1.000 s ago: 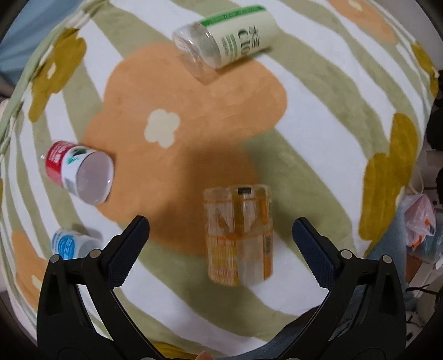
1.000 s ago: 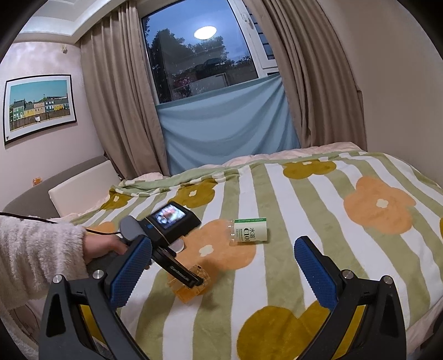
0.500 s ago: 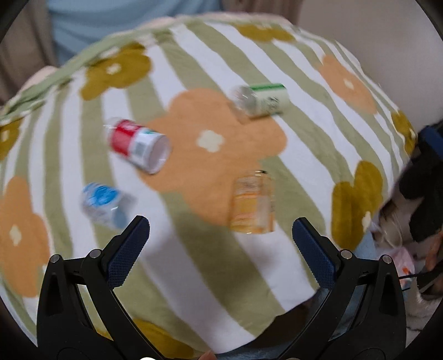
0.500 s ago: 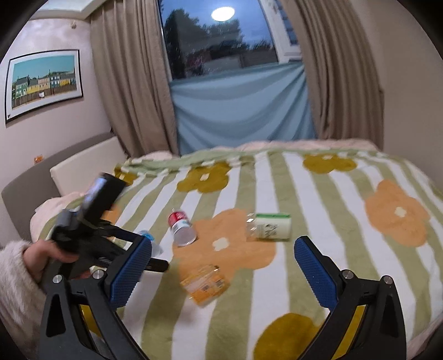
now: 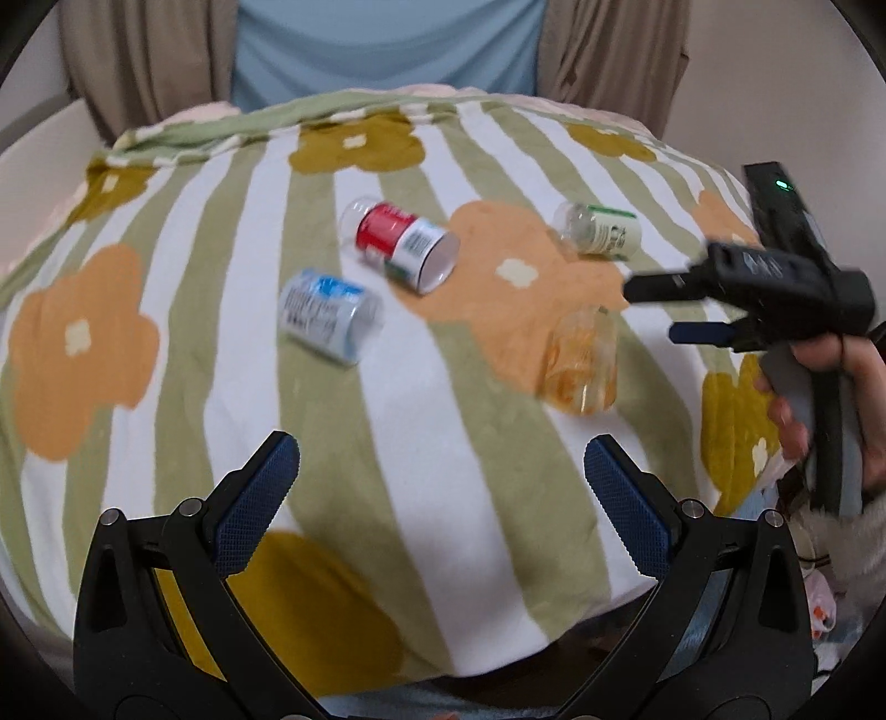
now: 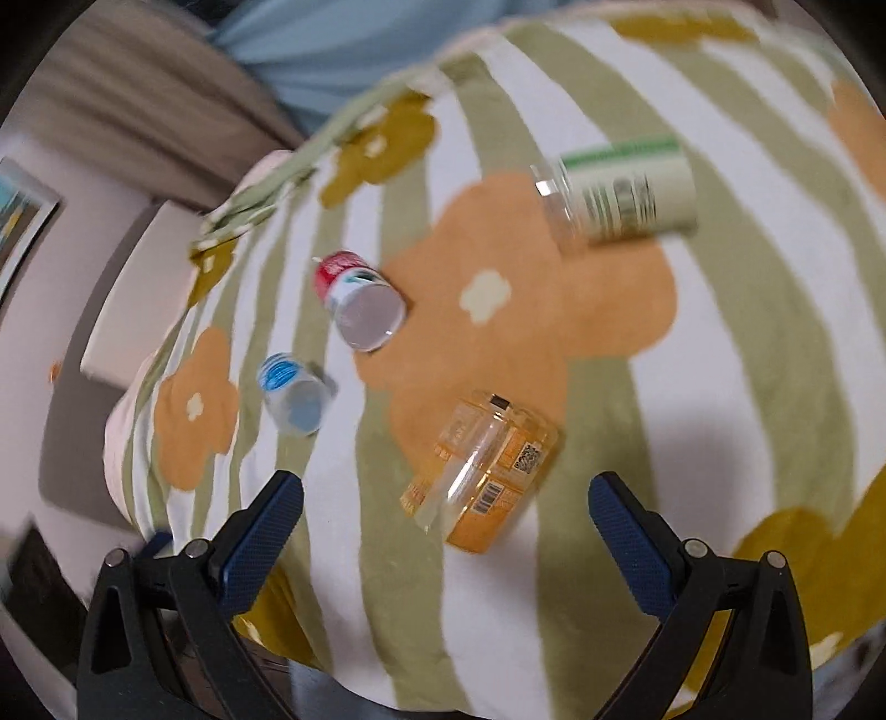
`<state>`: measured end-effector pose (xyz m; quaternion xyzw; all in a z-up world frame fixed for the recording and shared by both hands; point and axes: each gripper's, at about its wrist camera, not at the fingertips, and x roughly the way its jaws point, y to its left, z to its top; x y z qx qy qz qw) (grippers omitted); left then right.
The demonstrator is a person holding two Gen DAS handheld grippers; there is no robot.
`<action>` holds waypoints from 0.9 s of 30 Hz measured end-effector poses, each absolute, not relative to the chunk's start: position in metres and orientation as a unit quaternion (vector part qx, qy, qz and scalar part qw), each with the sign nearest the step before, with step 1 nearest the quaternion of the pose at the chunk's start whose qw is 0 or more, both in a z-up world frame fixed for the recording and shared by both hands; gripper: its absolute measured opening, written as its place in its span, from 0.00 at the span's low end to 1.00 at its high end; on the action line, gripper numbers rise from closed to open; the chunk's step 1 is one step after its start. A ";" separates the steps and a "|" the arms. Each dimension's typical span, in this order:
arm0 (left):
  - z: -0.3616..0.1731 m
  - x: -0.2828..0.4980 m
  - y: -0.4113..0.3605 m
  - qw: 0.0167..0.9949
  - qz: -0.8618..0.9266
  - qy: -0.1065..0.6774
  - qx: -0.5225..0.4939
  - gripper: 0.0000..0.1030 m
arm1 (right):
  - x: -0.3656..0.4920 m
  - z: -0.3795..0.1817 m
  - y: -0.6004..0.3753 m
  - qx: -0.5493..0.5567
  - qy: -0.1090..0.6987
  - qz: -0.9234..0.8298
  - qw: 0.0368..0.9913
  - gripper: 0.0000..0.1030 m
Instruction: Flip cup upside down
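Note:
Several clear plastic cups lie on their sides on a striped flower blanket [image 5: 421, 421]. An orange-labelled cup [image 6: 482, 471] [image 5: 581, 360] lies nearest, just ahead of my right gripper [image 6: 446, 520], which is open and empty above it. A red-and-white cup [image 5: 404, 246] [image 6: 360, 302], a blue cup [image 5: 326, 315] [image 6: 293, 396] and a green-and-white cup [image 5: 601, 230] [image 6: 620, 191] lie farther off. My left gripper [image 5: 440, 476] is open and empty, back from the cups. The right gripper also shows in the left wrist view [image 5: 659, 310], held in a hand.
The blanket covers a bed; its near edge [image 5: 498, 659] drops off just below my left gripper. Curtains [image 5: 149, 61] and a blue cloth [image 5: 387, 44] hang behind the bed. A grey headboard or sofa [image 6: 77, 421] stands at the left.
My left gripper has pulled back and up from the orange cup. My right gripper has swung down over the bed toward the orange cup. The cups have not moved.

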<state>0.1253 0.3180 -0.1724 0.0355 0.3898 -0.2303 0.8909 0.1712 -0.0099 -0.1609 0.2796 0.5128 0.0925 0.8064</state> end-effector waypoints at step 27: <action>-0.197 0.133 0.344 0.868 -0.267 0.417 -0.019 1.00 | 0.215 -0.199 -0.021 0.356 0.539 0.090 0.758 0.58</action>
